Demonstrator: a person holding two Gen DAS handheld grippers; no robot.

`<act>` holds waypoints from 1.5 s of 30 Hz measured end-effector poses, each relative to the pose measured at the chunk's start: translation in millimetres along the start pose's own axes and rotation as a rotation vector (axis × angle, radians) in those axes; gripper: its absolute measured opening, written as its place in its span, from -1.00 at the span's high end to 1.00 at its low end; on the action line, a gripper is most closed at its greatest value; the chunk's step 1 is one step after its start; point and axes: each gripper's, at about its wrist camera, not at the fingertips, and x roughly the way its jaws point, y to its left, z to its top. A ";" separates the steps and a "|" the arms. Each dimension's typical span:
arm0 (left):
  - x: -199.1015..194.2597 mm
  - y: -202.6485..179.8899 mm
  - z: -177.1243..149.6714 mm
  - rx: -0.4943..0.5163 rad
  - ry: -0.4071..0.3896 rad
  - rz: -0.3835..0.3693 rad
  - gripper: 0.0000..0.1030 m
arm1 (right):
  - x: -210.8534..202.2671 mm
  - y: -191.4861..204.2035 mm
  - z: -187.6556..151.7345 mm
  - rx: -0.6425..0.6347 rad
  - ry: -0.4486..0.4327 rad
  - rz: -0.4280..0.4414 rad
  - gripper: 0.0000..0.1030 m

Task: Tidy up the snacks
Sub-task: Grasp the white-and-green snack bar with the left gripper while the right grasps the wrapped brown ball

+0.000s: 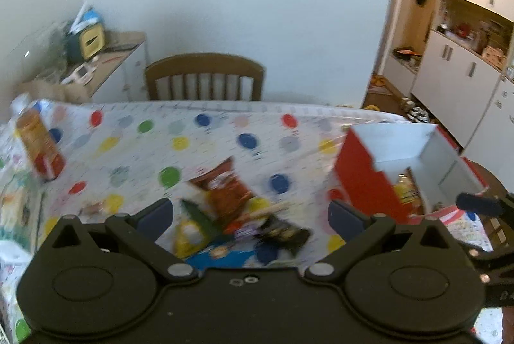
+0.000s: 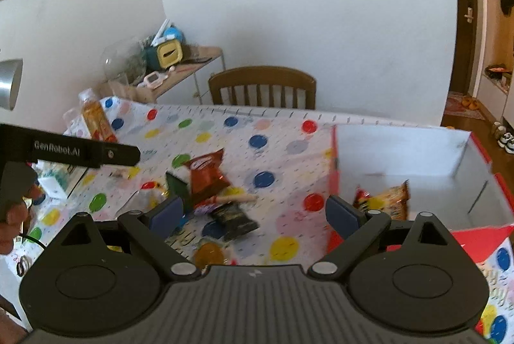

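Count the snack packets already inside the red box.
1 visible: a yellow-and-red packet on the floor of the box, near its left wall. The near flap could hide more.

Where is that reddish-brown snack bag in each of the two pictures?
Left wrist view: the reddish-brown snack bag lies at centre, on the dotted tablecloth.
Right wrist view: the bag lies left of centre, on the tablecloth.
Shared landmark: the wooden chair behind the table.
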 end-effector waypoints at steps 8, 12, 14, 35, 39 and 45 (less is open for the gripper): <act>10.5 61.0 -15.0 -0.048 0.033 0.087 -0.99 | 33.5 34.6 -19.3 -0.009 0.061 -0.009 -0.87; 22.7 83.1 -22.8 -0.060 0.065 0.123 -0.99 | 48.6 45.8 -24.6 -0.021 0.091 -0.014 -0.87; 30.1 92.5 -26.4 -0.066 0.089 0.131 -0.99 | 56.7 49.4 -27.5 -0.021 0.102 -0.018 -0.87; 116.4 131.6 -58.3 -0.182 0.319 0.085 -0.50 | 138.4 51.0 -53.7 0.046 0.274 -0.070 -0.42; 125.3 131.4 -59.2 -0.191 0.337 0.056 -0.39 | 148.6 54.3 -55.2 0.035 0.298 -0.061 -0.19; 136.4 130.5 -61.3 -0.198 0.364 0.011 -0.09 | 157.9 59.0 -57.9 0.018 0.318 -0.050 -0.03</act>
